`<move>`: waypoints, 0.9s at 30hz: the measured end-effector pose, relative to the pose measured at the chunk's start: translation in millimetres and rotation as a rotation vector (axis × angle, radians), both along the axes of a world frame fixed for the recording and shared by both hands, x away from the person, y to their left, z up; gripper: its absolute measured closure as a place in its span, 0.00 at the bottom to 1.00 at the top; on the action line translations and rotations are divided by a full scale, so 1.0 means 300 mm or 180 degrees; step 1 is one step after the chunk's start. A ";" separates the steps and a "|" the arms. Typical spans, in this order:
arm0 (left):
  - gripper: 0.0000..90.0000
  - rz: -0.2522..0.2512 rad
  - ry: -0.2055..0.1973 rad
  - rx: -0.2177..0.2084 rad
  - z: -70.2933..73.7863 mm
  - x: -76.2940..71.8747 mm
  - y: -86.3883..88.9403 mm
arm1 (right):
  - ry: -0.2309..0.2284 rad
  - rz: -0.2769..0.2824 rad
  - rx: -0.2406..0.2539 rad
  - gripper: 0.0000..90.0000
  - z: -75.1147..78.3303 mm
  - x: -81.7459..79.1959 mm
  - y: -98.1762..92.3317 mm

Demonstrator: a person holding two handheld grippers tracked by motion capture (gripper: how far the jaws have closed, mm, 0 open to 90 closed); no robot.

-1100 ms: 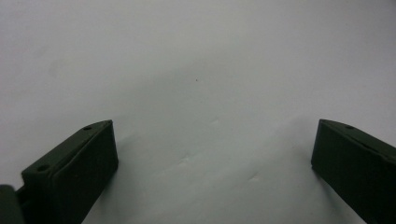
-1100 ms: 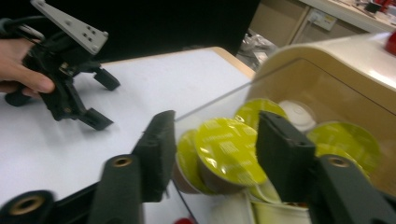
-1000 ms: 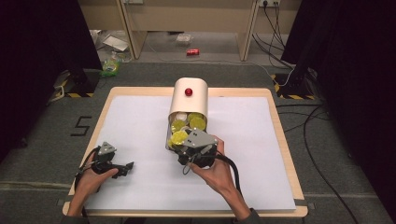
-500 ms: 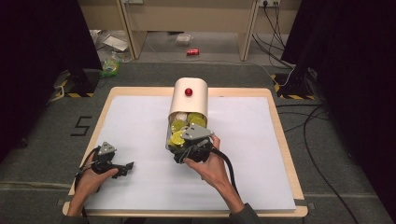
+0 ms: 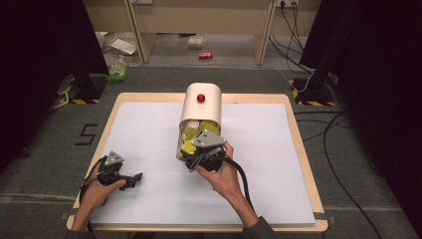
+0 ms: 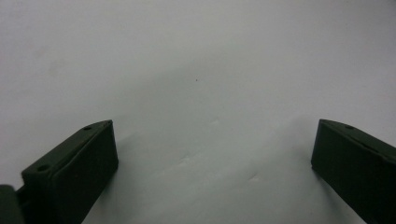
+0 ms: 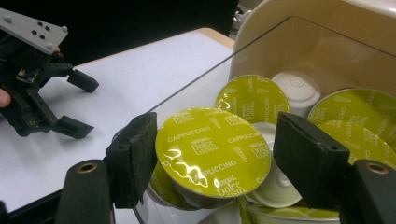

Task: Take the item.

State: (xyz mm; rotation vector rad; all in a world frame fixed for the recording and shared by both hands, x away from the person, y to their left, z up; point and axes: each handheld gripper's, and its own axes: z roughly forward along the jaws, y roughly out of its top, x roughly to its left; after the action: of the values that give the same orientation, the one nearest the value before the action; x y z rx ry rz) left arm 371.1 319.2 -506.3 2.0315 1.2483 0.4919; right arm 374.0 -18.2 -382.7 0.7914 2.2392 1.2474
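Plainly, the step in hand is lifting one coffee capsule out of the dispenser, and a clean, square grip is what makes it go well.

Starting at the left: the left gripper (image 5: 130, 179) rests low on the white paper sheet (image 5: 149, 129) that covers the wooden desk (image 5: 298, 149), well apart from the work. Its fingers (image 6: 70, 172) stand spread wide with nothing between them. It is best left parked there, out of the other hand's way.

Moving right, the cream rounded capsule dispenser with a red knob (image 5: 201, 104) lies near the middle of the desk, its clear-fronted mouth facing the person and crowded with capsules.

At that mouth is the right gripper (image 7: 212, 158). Its fingers have just been closing and now bracket the green foil-topped cappuccino capsule (image 7: 212, 151), which sits tilted at the front of the pile, on top of white and green neighbours. The left finger (image 7: 135, 156) looks to be touching the rim; whether the right one presses yet I cannot tell.

To do this well, I judge the fingers should close on opposite edges of the rim, level with the foil, not on the soft lid itself. Squeeze gently, since the plastic cup could pop out sideways. Then draw back along the mouth, clear of the transparent front panel (image 7: 196, 74), slowly enough that neighbouring capsules do not spill onto the desk.
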 end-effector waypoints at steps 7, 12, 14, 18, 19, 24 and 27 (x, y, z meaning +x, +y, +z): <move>0.00 -0.0001 0.0000 -0.0002 0.000 0.000 0.000 | 0.0002 0.0052 -0.0016 0.43 -0.004 -0.008 0.006; 0.00 -0.0002 0.0000 -0.0004 0.000 0.000 0.001 | -0.0074 0.0040 -0.0026 0.43 0.002 -0.013 0.003; 0.00 -0.0003 0.0001 -0.0005 0.000 0.000 0.001 | -0.0107 0.0038 -0.0008 0.43 0.010 -0.015 -0.003; 0.00 -0.0003 0.0001 -0.0003 0.000 0.000 0.001 | -0.0124 0.0013 0.0116 0.43 0.034 -0.024 -0.023; 0.00 -0.0003 0.0000 -0.0002 0.000 0.000 0.001 | -0.0132 0.0009 0.0122 0.43 0.038 -0.027 -0.027; 0.00 -0.0002 0.0000 -0.0004 0.000 0.000 0.001 | -0.0202 0.0003 0.0123 0.43 0.061 -0.044 -0.050; 0.00 -0.0004 0.0001 -0.0005 0.000 0.000 0.001 | -0.0213 -0.0012 0.0171 0.43 0.072 -0.049 -0.065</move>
State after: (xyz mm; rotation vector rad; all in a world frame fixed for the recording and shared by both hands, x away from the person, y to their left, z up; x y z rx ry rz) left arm 371.1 319.5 -506.2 2.0310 1.2472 0.4898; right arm 359.2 -37.6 -361.0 0.7619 2.1583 1.3179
